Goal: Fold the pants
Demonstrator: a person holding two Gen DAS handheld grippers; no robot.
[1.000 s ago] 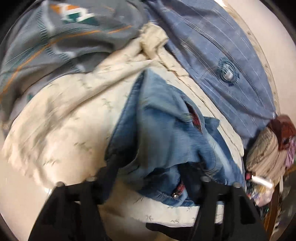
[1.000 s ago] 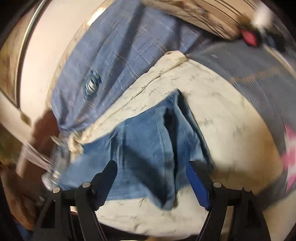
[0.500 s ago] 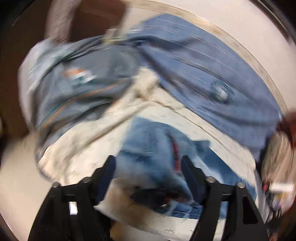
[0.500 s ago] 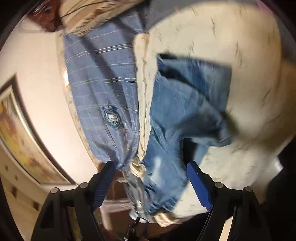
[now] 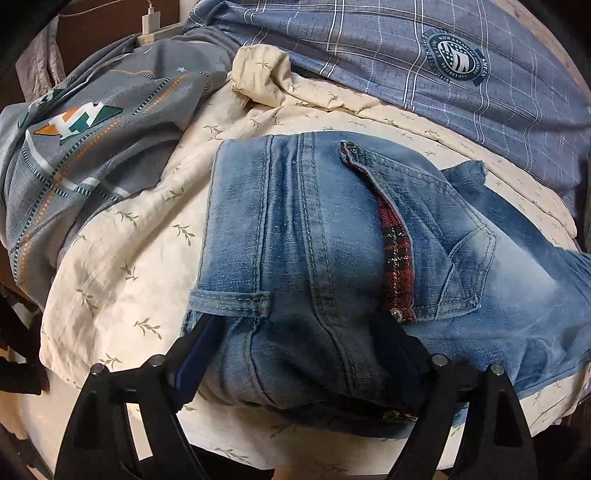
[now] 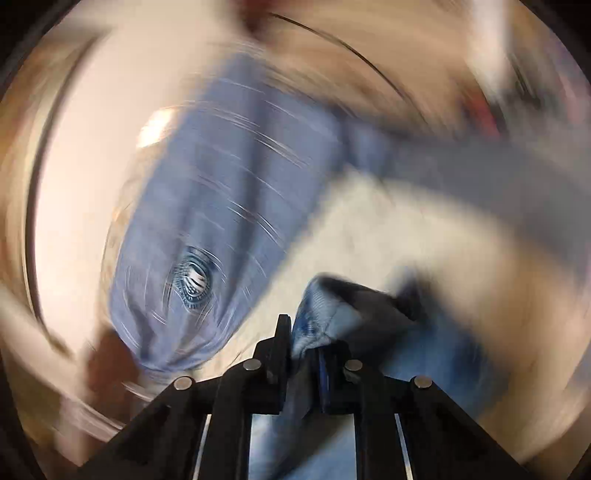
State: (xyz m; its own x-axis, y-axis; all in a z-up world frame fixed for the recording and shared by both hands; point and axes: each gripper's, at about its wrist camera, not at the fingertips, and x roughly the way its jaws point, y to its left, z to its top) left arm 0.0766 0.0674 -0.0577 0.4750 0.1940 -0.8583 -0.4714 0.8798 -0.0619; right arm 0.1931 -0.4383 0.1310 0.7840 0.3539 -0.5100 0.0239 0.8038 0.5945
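Blue denim pants (image 5: 325, 236) lie bunched on a cream leaf-print sheet (image 5: 122, 236), back pocket and red plaid lining facing up. My left gripper (image 5: 295, 350) is open, its two fingers straddling the near waistband end of the pants without pinching it. In the blurred right wrist view my right gripper (image 6: 303, 350) is shut on a fold of the denim pants (image 6: 332, 314), which rises between its fingers.
A blue checked pillow with a round badge (image 5: 454, 62) lies behind the pants. A grey patterned cover (image 5: 85, 136) lies to the left. A white charger (image 5: 149, 22) sits at the back left. The pillow badge (image 6: 194, 282) also shows in the right view.
My right gripper went from open above the pants to shut on a denim fold and is swinging fast. My left gripper came down closer and now straddles the waistband end.
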